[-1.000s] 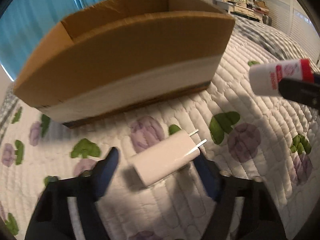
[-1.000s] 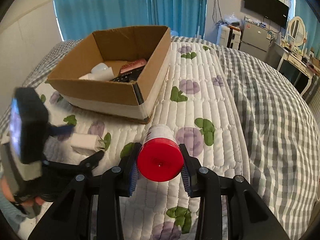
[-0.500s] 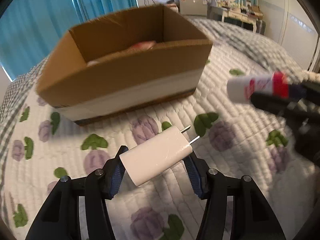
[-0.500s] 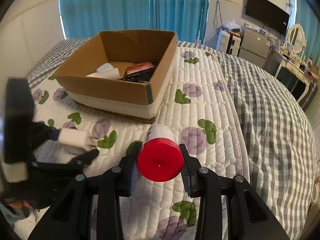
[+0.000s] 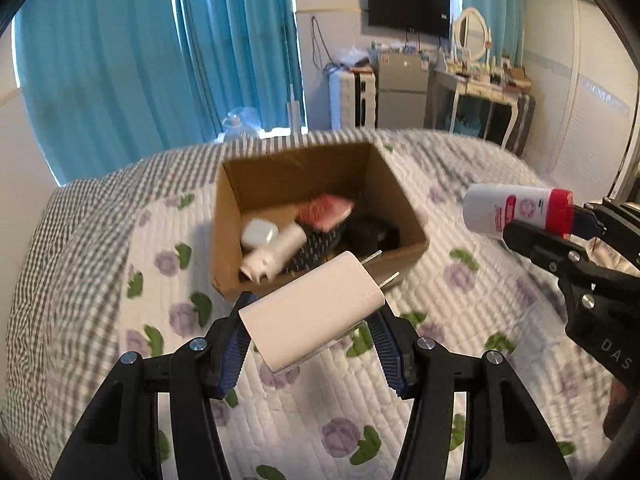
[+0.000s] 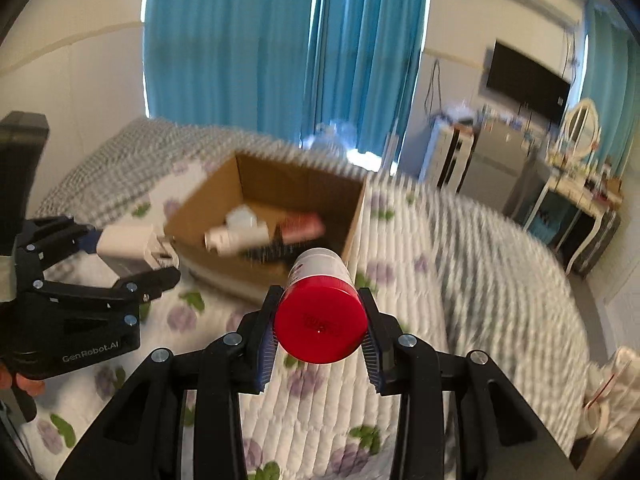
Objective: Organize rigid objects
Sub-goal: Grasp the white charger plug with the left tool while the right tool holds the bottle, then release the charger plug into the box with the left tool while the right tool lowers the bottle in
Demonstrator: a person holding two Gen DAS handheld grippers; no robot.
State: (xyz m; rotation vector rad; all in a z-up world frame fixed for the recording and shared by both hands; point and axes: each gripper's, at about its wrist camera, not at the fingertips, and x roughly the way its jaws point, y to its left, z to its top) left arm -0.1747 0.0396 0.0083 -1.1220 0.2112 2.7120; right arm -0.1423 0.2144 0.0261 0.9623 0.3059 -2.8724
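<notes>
The white charger (image 5: 316, 310) is a smooth oblong block with two metal prongs at its far end, and it sits tilted, prongs up and to the right, clamped between the blue-padded fingers of the left tongs (image 5: 312, 340), held in the air above the bed (image 5: 460, 400); from the right wrist view the same charger (image 6: 128, 242) shows at the left edge, gripped by the left tongs (image 6: 132, 256); the bottle (image 6: 320, 312) is white with a red cap and a red-and-white label, lying along the fingers of the right tongs (image 6: 320, 338) with the cap toward the camera — those tongs are clenched on its cap end; in the left wrist view the bottle (image 5: 516, 210) points left out of the right tongs (image 5: 552, 224), also off the bed; both tongs hang on the near side of the open cardboard box (image 5: 312, 216), which rests on the quilted flower-print bed; one charger, one bottle, one box; inside the box I count a small white case (image 5: 259, 234), a white cylinder (image 5: 276, 256), a pink-red item (image 5: 324, 214) and dark things too blurred to number — two pairs of tongs in all.
</notes>
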